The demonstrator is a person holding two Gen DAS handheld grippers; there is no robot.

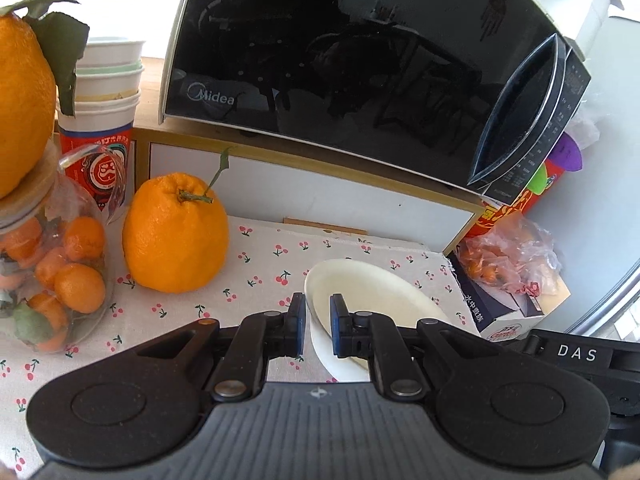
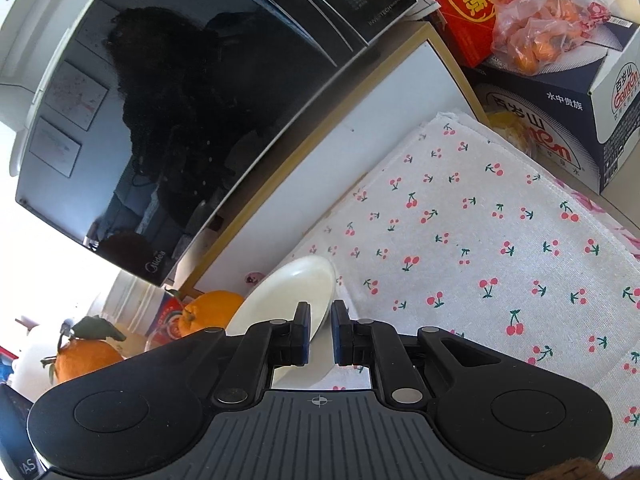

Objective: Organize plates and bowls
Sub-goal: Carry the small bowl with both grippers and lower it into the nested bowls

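Open cherry cloth (image 2: 500,240) between orange (image 1: 175,234) and box (image 2: 560,120)

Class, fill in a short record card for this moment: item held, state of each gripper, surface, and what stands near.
item held: white plate, gripped on opposite rims
left gripper: shut on plate rim
right gripper: shut on plate rim
surface: cherry-print cloth
behind: microwave
near: orange, jar of small oranges, stacked paper cups

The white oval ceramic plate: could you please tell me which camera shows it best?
The left wrist view: the white oval ceramic plate shows its inner face there. The right wrist view gives only a foreshortened, edge-on plate.
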